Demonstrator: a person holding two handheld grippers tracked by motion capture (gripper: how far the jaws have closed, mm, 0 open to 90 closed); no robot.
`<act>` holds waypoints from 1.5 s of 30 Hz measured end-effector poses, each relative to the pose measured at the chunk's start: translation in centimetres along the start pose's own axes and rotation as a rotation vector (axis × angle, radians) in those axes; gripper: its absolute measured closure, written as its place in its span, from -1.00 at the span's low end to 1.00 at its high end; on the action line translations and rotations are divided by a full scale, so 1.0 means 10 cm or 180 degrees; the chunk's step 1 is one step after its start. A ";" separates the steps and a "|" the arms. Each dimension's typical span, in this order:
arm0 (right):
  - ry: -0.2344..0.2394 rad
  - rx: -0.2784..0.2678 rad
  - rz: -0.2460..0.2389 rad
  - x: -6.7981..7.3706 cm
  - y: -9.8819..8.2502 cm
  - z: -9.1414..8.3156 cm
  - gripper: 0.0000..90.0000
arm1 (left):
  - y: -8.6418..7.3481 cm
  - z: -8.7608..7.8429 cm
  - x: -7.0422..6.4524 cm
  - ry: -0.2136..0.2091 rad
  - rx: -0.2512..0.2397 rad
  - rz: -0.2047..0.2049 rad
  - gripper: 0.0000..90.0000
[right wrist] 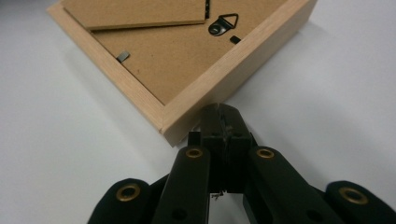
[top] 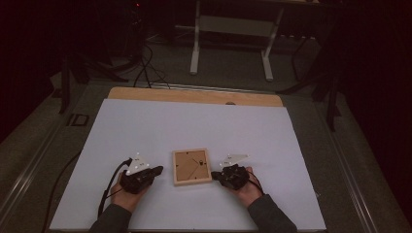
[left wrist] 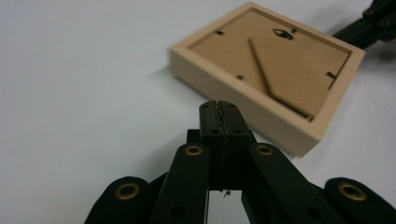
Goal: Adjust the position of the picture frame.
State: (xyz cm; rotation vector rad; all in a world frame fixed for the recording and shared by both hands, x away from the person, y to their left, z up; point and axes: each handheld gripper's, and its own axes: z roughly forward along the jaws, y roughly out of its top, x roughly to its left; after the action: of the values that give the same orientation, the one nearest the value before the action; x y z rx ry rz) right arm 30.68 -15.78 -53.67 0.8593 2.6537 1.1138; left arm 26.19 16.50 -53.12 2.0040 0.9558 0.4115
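A wooden picture frame lies back-up on the white surface. The left claw and right claw, both fully closed and empty, flank it; nudge its opposite sides evenly, keeping tips low.

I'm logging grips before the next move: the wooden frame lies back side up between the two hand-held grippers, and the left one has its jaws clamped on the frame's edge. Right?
Not quite. The left hand-held gripper is shut on nothing, its tips just short of the wooden frame, as the left gripper view shows. The frame does lie back side up between the two hand-held grippers.
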 end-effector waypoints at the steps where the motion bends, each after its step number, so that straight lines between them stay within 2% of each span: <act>1: -0.0001 -0.0006 -0.0001 0.01 0.00 0.00 0.98 | 0.01 0.03 -0.02 -0.0003 0.0027 0.0020 1.00; 7: 0.0020 -0.0034 0.0005 0.03 -0.01 0.01 0.98 | 0.02 0.15 -0.05 0.0001 0.0205 0.0048 1.00; 12: 0.0038 -0.0071 0.0003 0.07 -0.01 0.03 0.98 | 0.02 0.18 -0.06 -0.0038 0.0227 0.0057 1.00; 19: 0.0034 -0.0086 0.0013 0.10 -0.01 0.04 0.99 | 0.03 0.18 -0.06 0.0003 0.0251 0.0030 1.00; 22: 0.0039 -0.0089 0.0027 0.10 -0.01 0.04 0.99 | 0.05 0.20 -0.06 0.0034 0.0263 -0.0017 1.00; 24: 0.0036 -0.0090 0.0035 0.09 -0.01 0.04 0.99 | 0.09 0.22 -0.08 0.0110 0.0299 0.0005 1.00; 27: 0.0018 -0.0088 0.0046 0.08 -0.01 0.04 0.99 | 0.15 0.24 -0.08 0.0095 0.0206 -0.0060 1.00; 30: -0.0030 -0.0092 0.0067 0.06 -0.01 0.04 0.99 | 0.21 0.27 -0.12 0.0158 0.0209 -0.0039 1.00; 41: -0.0139 -0.0128 0.0211 -0.04 -0.03 0.02 0.99 | 0.21 0.38 -0.09 0.0065 0.0053 -0.0238 1.00; 45: -0.0161 -0.0141 0.0244 -0.07 -0.03 0.01 0.99 | 0.22 0.41 -0.08 0.0047 0.0017 -0.0263 1.00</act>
State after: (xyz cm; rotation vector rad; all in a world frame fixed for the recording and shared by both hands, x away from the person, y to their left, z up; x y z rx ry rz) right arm 31.16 -16.33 -54.02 0.9750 2.5656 1.1476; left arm 29.13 12.82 -53.69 1.9612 1.0459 0.3788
